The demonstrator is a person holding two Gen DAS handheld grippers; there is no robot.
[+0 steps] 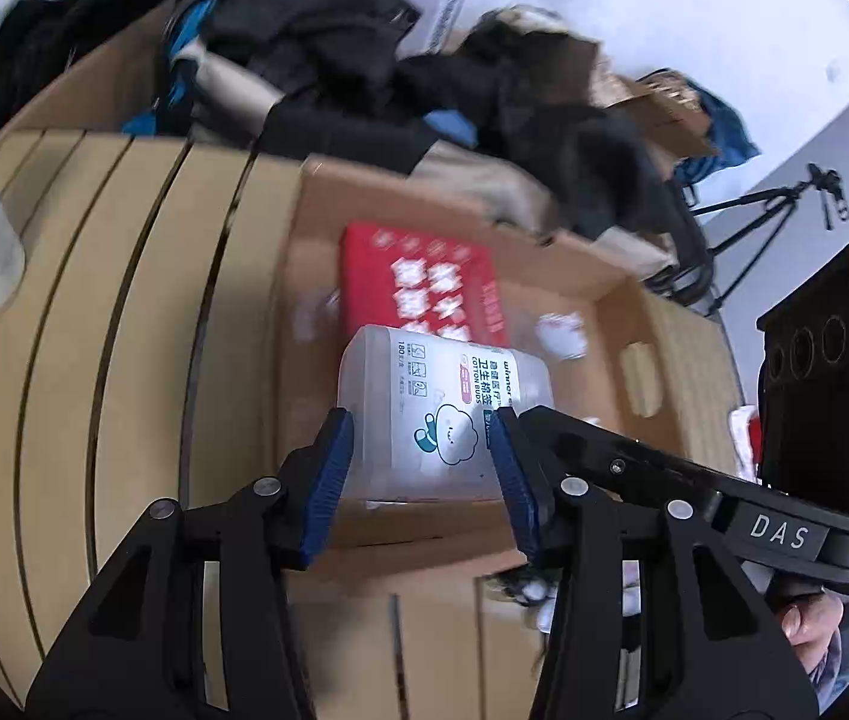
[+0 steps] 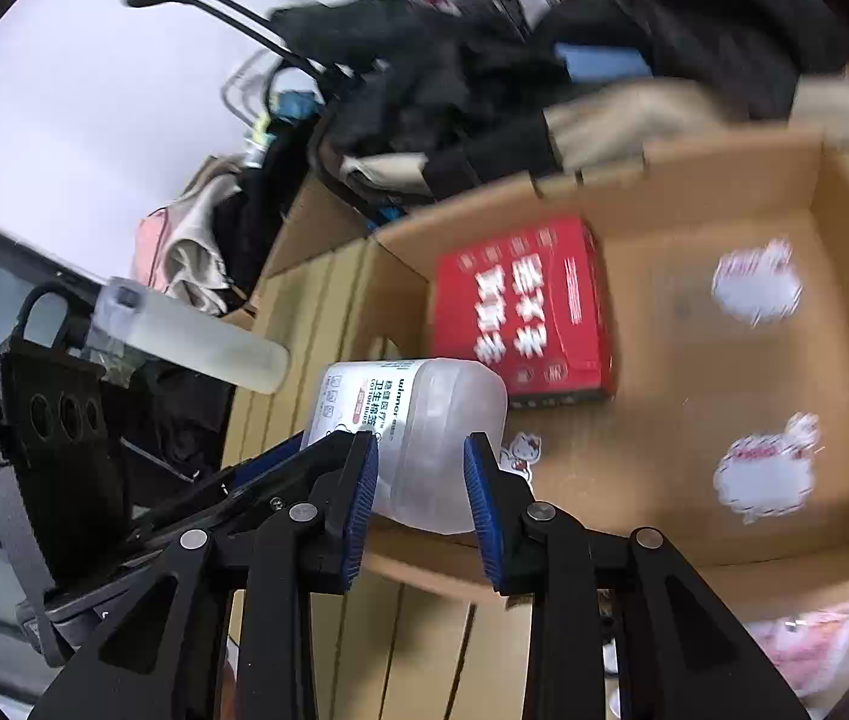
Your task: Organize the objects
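Note:
A translucent white cotton-buds tub (image 1: 430,414) sits between the blue pads of both grippers, over the near edge of an open cardboard box (image 1: 658,324). My left gripper (image 1: 421,450) is shut on its sides. My right gripper (image 2: 421,480) also closes on the tub (image 2: 424,426) from the other side. A red packet (image 1: 418,282) lies flat on the box floor just beyond the tub; it also shows in the right wrist view (image 2: 520,306).
White cartoon stickers (image 2: 757,285) mark the box floor (image 2: 694,390). Dark clothes (image 1: 364,60) pile up behind the box. A translucent bottle (image 2: 196,333) sticks out at the left. A tripod (image 1: 772,210) stands at the right.

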